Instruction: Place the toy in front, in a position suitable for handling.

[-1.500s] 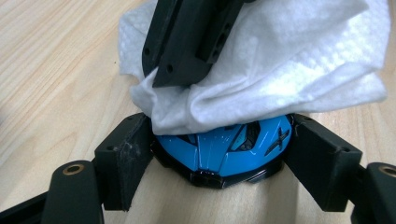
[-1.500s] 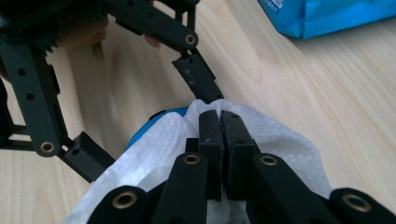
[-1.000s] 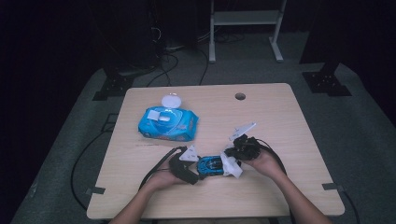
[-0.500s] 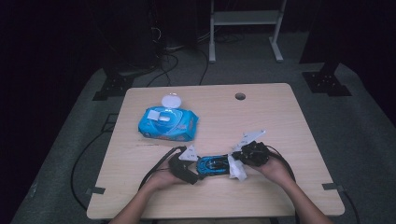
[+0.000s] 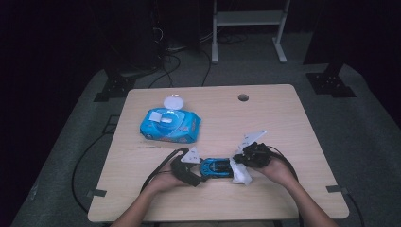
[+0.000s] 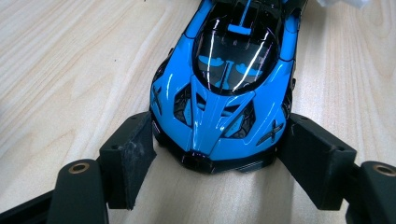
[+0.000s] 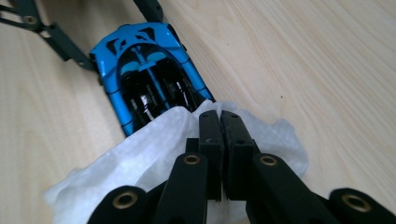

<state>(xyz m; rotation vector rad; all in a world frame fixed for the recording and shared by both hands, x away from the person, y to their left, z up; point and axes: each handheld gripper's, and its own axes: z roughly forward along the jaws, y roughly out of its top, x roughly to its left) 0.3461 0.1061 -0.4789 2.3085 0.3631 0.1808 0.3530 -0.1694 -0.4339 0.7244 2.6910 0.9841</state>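
Observation:
A blue toy car (image 5: 215, 168) lies on the wooden table (image 5: 283, 123) between my two hands. My left gripper (image 5: 201, 170) has its pads against both front corners of the car (image 6: 224, 93). Its jaws have just been closing, with the car's nose between them. My right gripper (image 5: 239, 165) is shut on a white wipe (image 5: 242, 175). In the right gripper view the gripper (image 7: 219, 116) holds the wipe (image 7: 154, 144) against the car's (image 7: 144, 74) rear end.
A blue pack of wet wipes (image 5: 170, 125) with its white lid flipped open lies at the back left of the table. A cable hole (image 5: 243, 97) sits near the far edge. Cables trail from both grippers toward the near edge.
My right hand with the wipe has shifted slightly to the right along the car's rear. The left hand and the car have stayed put.

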